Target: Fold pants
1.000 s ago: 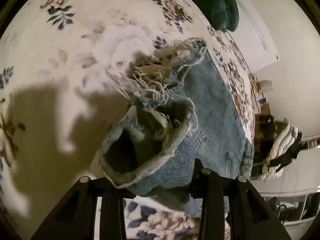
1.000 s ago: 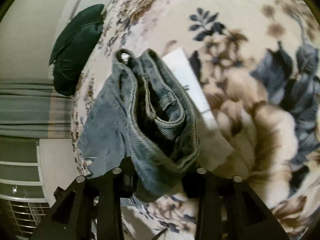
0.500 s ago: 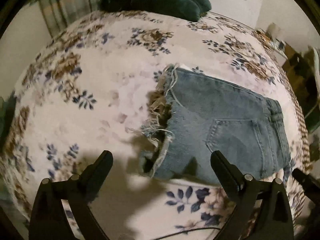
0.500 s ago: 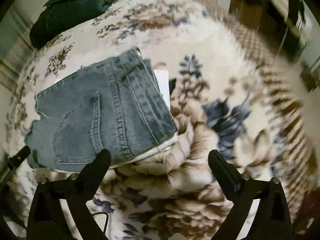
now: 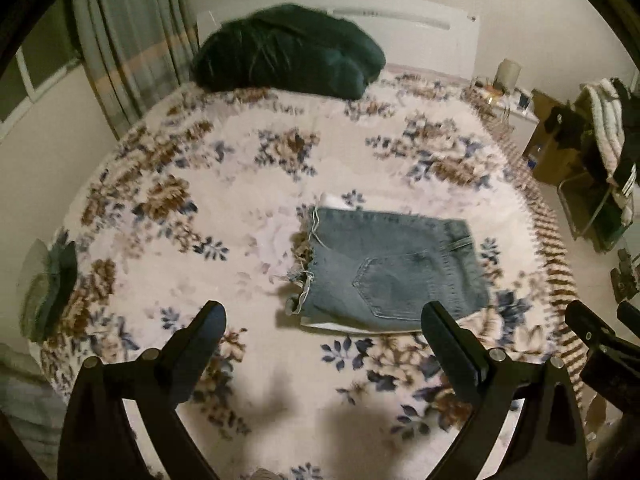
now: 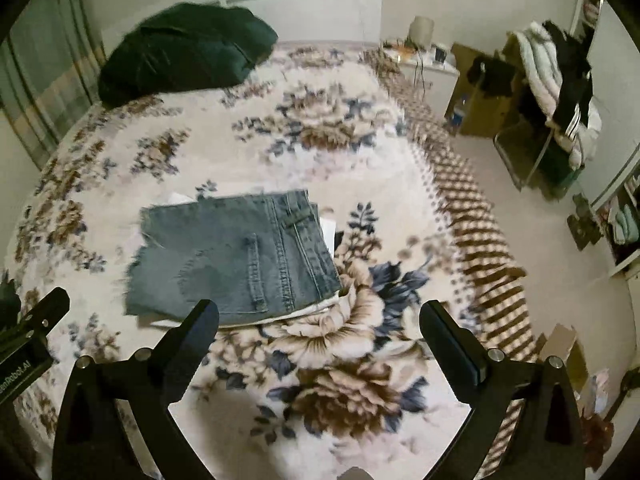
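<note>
A pair of blue denim pants (image 5: 388, 270) lies folded flat on the floral bedspread (image 5: 224, 216), back pocket up, frayed hem to the left, waistband to the right. It also shows in the right wrist view (image 6: 236, 264). A white sheet peeks out under it. My left gripper (image 5: 320, 320) is open and empty, held back above the bed's near side. My right gripper (image 6: 320, 318) is open and empty, likewise pulled back from the pants. The right gripper shows at the left wrist view's right edge (image 5: 600, 344).
A dark green pillow (image 5: 288, 62) lies at the head of the bed by a white headboard (image 6: 304, 4). A curtain (image 5: 124, 40) hangs at left. A nightstand (image 6: 428, 64), cardboard boxes (image 6: 480, 104) and a chair piled with clothes (image 6: 560, 80) stand right of the bed.
Both grippers held the denim a second ago. They opened, let it go flat on the bed, and have drawn back and up away from it.
</note>
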`<move>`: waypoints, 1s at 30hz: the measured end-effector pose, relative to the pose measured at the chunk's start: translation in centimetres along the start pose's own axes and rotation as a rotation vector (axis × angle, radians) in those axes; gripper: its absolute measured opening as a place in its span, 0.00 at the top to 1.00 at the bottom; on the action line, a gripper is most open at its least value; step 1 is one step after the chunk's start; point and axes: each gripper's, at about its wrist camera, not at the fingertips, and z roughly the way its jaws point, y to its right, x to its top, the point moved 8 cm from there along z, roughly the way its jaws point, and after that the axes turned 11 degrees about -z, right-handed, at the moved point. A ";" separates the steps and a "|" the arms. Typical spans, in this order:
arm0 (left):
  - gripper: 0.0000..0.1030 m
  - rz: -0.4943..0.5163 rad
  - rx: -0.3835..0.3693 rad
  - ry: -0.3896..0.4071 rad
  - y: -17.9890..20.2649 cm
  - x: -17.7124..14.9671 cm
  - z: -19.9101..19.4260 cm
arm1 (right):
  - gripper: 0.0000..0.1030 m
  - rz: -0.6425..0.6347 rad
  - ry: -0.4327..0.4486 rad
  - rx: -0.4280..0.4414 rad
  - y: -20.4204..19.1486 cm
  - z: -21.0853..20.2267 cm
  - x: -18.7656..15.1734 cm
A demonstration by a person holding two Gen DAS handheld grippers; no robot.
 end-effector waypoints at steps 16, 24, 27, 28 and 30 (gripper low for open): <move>0.03 -0.011 -0.053 0.172 0.1 -2.7 -23.5 | 0.01 -0.035 0.237 0.053 2.1 -28.0 -3.6; 0.03 -0.032 -0.060 0.195 -0.3 -4.5 -28.6 | 0.01 -0.072 0.285 0.029 2.2 -36.6 -7.0; 0.02 -0.022 -0.069 0.195 -0.7 -4.6 -29.8 | 0.00 -0.066 0.293 0.024 2.4 -38.6 -7.5; 0.01 -0.017 -0.068 0.201 -0.9 -4.6 -30.1 | 0.00 -0.065 0.294 0.019 2.4 -39.1 -7.7; 0.00 -0.014 -0.064 0.208 -1.2 -4.7 -30.8 | 0.00 -0.062 0.297 0.009 2.4 -40.2 -7.8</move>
